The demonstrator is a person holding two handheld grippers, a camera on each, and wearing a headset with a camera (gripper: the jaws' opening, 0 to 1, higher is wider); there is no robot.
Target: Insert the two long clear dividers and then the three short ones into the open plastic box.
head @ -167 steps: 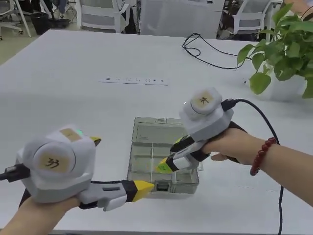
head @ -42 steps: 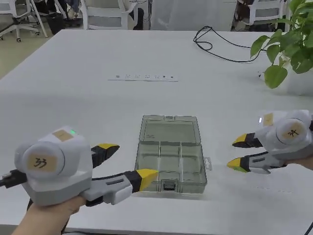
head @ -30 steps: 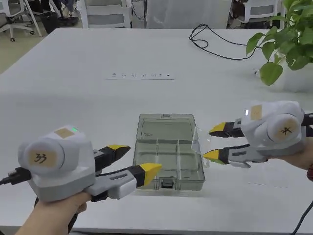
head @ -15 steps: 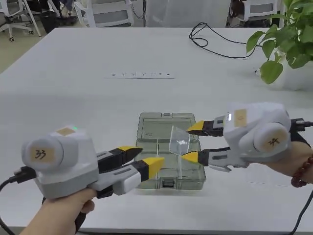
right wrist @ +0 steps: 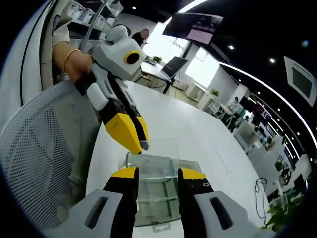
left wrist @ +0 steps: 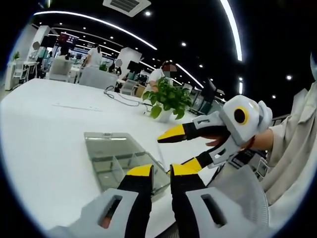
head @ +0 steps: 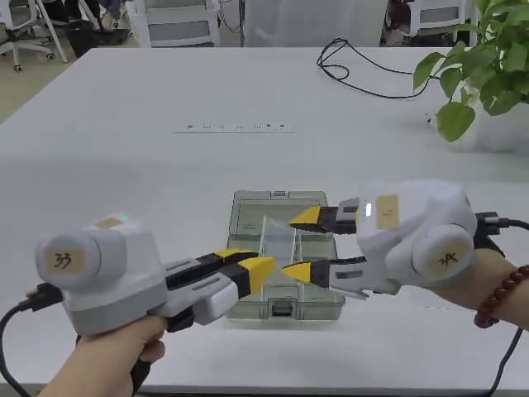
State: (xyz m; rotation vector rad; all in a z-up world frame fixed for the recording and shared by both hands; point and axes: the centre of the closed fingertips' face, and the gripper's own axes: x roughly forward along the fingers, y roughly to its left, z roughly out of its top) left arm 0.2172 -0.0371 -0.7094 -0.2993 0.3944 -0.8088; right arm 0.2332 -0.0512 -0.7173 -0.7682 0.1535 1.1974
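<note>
Clear plastic divider (head: 277,236) spans our right claw (head: 299,245) above the smoky open box (head: 256,213), left claw (head: 244,260) pinching its corner, likely aligning it.

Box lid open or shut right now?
Open: the lid lies folded back flat behind the box, compartments exposed.

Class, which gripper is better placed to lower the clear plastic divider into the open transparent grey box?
The left gripper, probably: its jaws pinch the clear plastic divider just above the open transparent grey box. The right gripper straddles it, jaws wide; its grip is unclear.
</note>
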